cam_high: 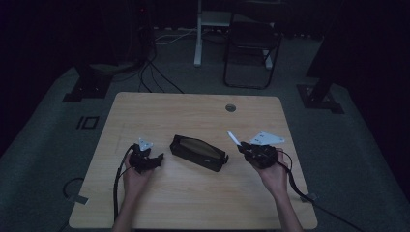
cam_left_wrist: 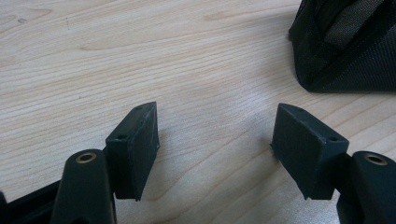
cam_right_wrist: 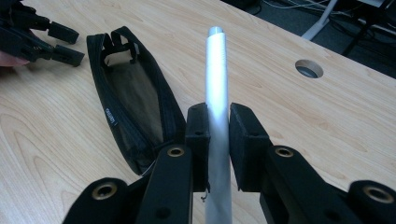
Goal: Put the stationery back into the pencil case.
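Black pouch [cam_right_wrist: 133,100] unzipped, inside unclear, right gripper [cam_right_wrist: 218,126] clamping white pen [cam_right_wrist: 217,107], left gripper [cam_left_wrist: 215,135] released

A pale wood grain is shown on the desk [cam_high: 193,193]. The pencil case [cam_right_wrist: 130,98] is seen in black with a brownish lining. The pen [cam_right_wrist: 217,93] is coloured silvery white, and the 2 hand-held grippers' jaws black.

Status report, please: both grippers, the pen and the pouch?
Right gripper shut on white pen. Left gripper open, empty. Black pouch unzipped, between them. Nothing blocking.
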`<state>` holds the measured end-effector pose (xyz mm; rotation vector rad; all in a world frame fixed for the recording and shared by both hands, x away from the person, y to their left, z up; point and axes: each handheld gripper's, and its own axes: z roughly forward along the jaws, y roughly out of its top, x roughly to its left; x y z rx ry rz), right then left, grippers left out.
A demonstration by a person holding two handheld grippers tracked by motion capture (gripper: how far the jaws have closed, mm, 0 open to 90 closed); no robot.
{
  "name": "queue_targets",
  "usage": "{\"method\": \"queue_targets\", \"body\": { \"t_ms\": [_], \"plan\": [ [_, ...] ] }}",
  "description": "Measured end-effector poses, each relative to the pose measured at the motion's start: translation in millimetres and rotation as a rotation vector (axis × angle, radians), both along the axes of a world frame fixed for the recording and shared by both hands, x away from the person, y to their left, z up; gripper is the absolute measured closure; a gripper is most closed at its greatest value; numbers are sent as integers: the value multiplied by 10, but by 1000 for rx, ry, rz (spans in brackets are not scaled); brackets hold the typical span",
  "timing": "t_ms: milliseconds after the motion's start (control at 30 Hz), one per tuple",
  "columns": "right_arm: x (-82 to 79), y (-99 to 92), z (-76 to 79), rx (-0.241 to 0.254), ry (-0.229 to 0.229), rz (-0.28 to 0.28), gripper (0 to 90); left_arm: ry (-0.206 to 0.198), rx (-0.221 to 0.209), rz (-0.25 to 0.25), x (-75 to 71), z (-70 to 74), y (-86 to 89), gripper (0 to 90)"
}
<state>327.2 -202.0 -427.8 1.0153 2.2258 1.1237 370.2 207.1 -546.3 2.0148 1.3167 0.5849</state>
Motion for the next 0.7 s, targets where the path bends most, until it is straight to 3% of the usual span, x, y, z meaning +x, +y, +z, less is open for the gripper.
{"method": "queue_targets", "body": {
  "t_ms": [700],
  "plan": [
    [62, 102, 10, 5, -1, 30, 786, 0, 0, -1, 0, 0, -1, 324]
  ]
}}
